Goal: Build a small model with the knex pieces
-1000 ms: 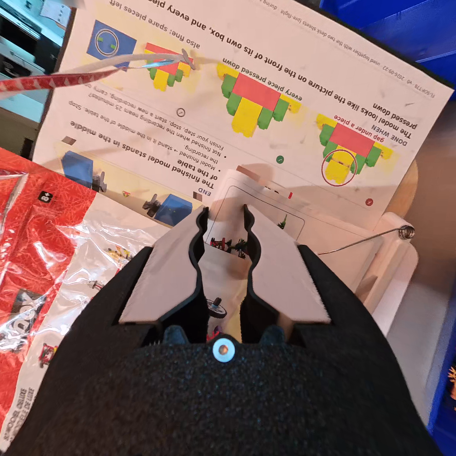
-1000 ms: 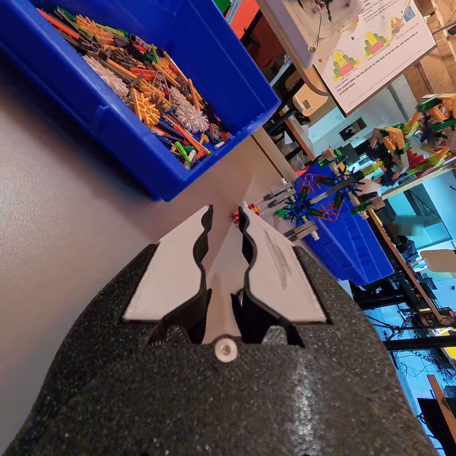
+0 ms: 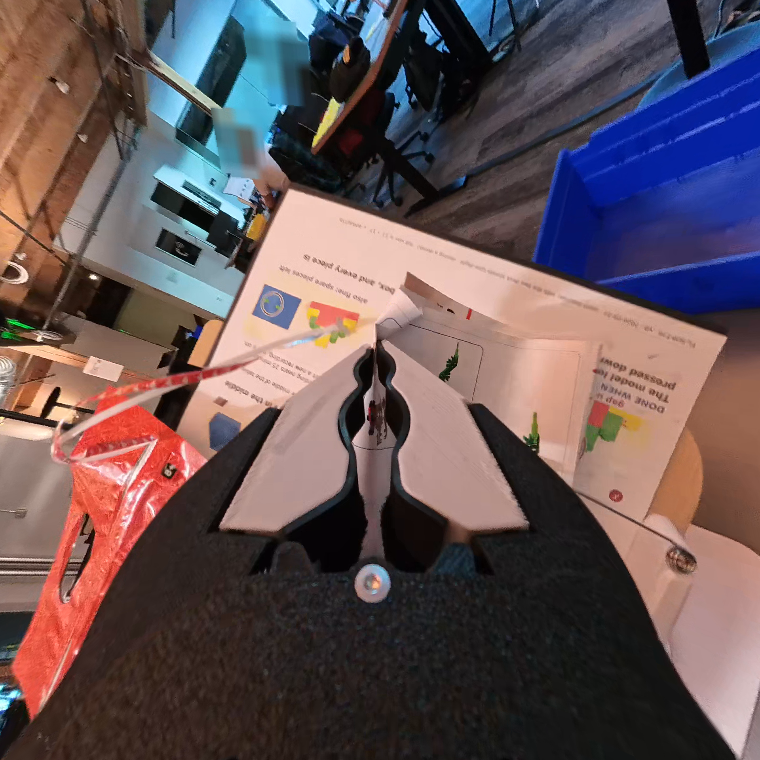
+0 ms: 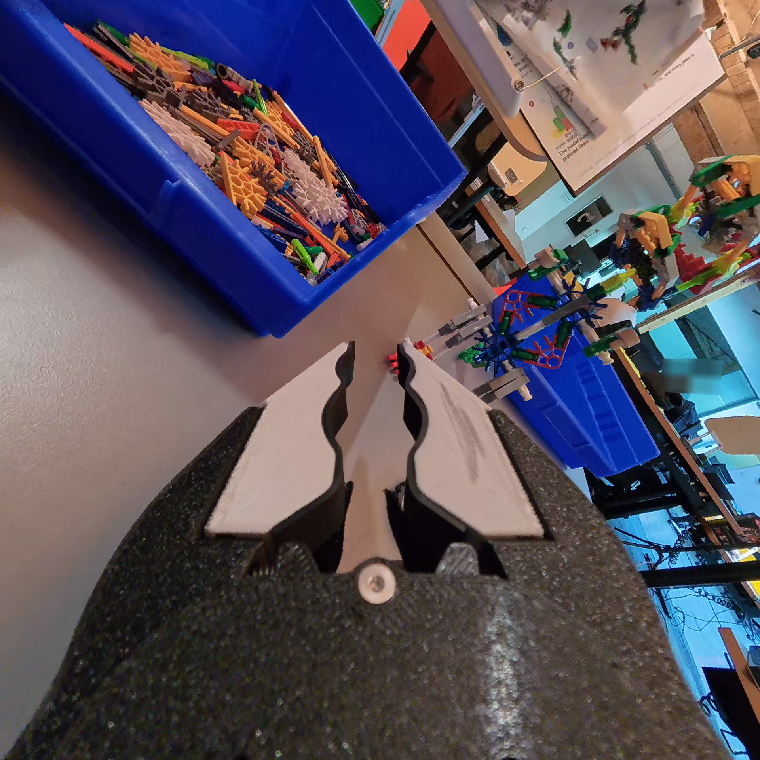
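My left gripper [image 3: 375,349] is shut on a thin white page [image 3: 372,411] of an open picture booklet [image 3: 514,370]. The page runs edge-on between the fingers, and its curled corner [image 3: 399,314] sticks out past the tips. The booklet rests on a white stand [image 3: 719,617] in front of a printed instruction sheet [image 3: 320,263]. My right gripper [image 4: 376,349] is open and empty, low over the grey table [image 4: 82,329]. It points at a rod-and-connector model [image 4: 526,333] just beyond its tips. The stand with the booklet also shows at the upper right in the right wrist view [image 4: 596,61].
A red plastic bag [image 3: 111,493] with a torn strip hangs left of the stand. A wire page holder [image 3: 680,561] sits at the stand's right. A blue bin [image 4: 230,230] full of building pieces [image 4: 255,164] stands left of the right gripper. A second blue bin [image 4: 575,403] stands behind the model. Left tips to right tips: about 50 centimeters.
My left gripper has shut on a booklet page and lifted it off the stand, and its view has tilted up towards the room. The right gripper has hardly moved.
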### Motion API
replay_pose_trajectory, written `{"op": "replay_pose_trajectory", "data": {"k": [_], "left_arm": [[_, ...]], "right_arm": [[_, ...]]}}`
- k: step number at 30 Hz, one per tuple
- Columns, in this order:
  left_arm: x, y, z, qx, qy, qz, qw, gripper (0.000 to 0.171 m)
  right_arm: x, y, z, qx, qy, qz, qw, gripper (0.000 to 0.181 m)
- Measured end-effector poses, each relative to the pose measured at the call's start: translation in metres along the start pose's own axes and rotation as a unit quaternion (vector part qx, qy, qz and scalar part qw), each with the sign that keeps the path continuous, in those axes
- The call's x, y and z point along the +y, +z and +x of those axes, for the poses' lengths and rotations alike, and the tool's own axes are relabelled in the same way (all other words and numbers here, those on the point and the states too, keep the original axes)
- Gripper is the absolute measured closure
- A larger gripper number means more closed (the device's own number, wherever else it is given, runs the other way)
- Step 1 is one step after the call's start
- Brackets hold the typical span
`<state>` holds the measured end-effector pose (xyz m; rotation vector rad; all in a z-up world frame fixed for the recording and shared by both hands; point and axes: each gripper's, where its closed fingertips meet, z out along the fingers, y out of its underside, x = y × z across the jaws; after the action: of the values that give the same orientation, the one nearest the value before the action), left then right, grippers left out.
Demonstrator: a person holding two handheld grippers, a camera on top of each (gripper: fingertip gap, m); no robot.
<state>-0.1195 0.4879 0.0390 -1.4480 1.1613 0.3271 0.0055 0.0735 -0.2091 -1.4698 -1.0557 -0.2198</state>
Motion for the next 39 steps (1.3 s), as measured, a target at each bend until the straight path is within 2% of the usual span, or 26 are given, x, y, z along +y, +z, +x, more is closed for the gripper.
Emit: {"op": "replay_pose_trajectory", "data": {"k": [11,21,28,33,39], "left_arm": [[-0.051,-0.013,-0.02,-0.059,-0.019,0.081,0.995,0.171],[-0.108,-0.041,-0.037,-0.057,-0.072,0.154,0.984,0.171],[-0.141,-0.094,-0.049,-0.061,-0.089,0.203,0.973,0.171],[-0.16,-0.149,-0.043,-0.05,-0.074,0.219,0.972,0.171],[-0.15,-0.212,0.018,0.015,-0.031,0.176,0.984,0.171]], "right_arm": [[0.004,0.011,-0.006,0.0,0.001,0.002,1.0,0.161],[0.007,0.022,-0.004,0.001,0.003,0.004,1.0,0.161],[0.005,0.019,-0.006,0.0,-0.001,0.006,1.0,0.161],[-0.001,0.02,-0.008,0.002,0.007,0.018,1.0,0.161],[-0.009,0.021,-0.007,0.007,0.037,0.041,0.998,0.16]]}}
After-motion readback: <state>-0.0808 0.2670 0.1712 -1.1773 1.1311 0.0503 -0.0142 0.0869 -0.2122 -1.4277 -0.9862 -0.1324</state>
